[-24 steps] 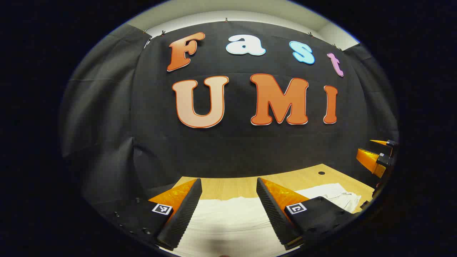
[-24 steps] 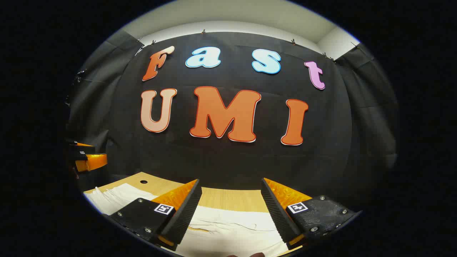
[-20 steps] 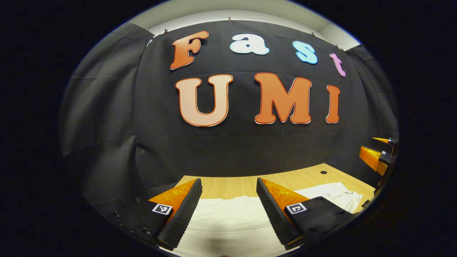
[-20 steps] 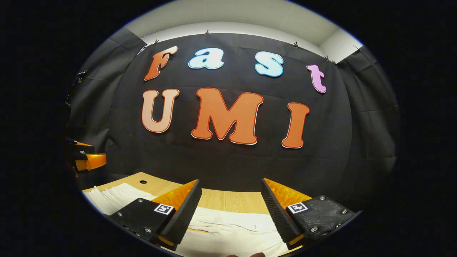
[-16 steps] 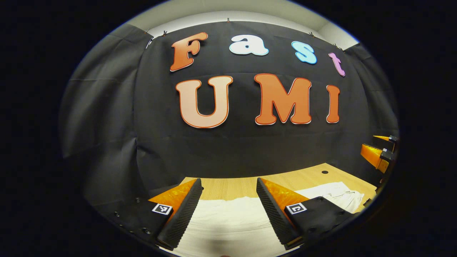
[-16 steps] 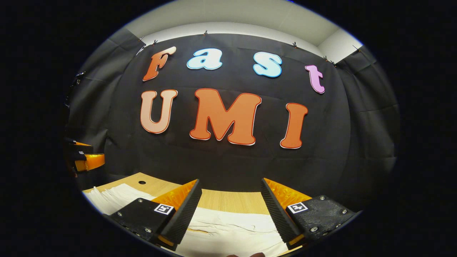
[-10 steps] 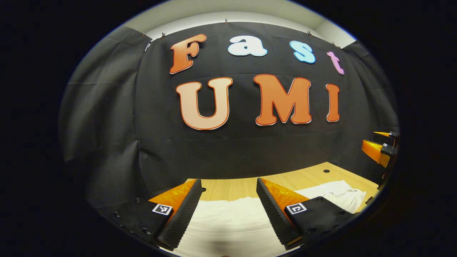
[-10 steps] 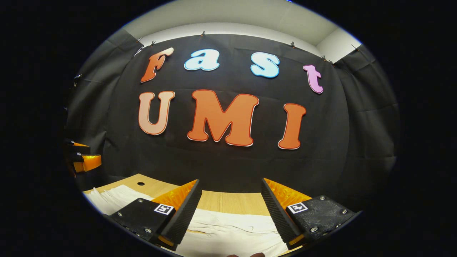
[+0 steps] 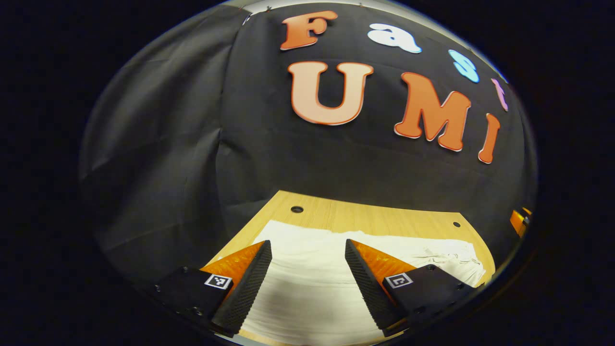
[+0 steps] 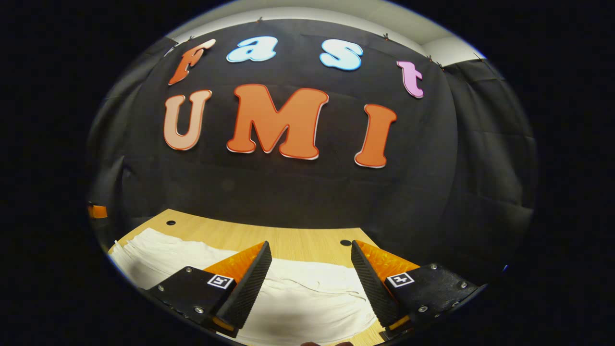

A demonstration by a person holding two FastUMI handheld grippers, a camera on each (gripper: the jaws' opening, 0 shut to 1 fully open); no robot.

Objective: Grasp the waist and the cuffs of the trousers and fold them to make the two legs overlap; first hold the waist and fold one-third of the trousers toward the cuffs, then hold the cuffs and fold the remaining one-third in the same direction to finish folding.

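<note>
Left gripper: my left gripper [image 9: 303,269] is up over the trousers, fingers spread wide, nothing between them but cloth seen below.
Right gripper: my right gripper [image 10: 307,271] sits the same way, fingers wide apart, gripping nothing.
Trousers: the white trousers [image 9: 307,283] lie flat on the table, and in the left gripper view I see them run off to the right, where the cloth bunches into wrinkles near the table's edge. In the right gripper view the trousers [image 10: 307,298] run under my fingers and away to the left.
Contact: I cannot tell whether either gripper's tips touch the cloth.
Table: light wooden table [image 9: 384,221], small round holes near its far edge, black cloth wall right behind it.
Other gripper: in the left gripper view I catch a sliver of the right gripper at the far right edge; in the right gripper view, a sliver of the left at the far left.
</note>
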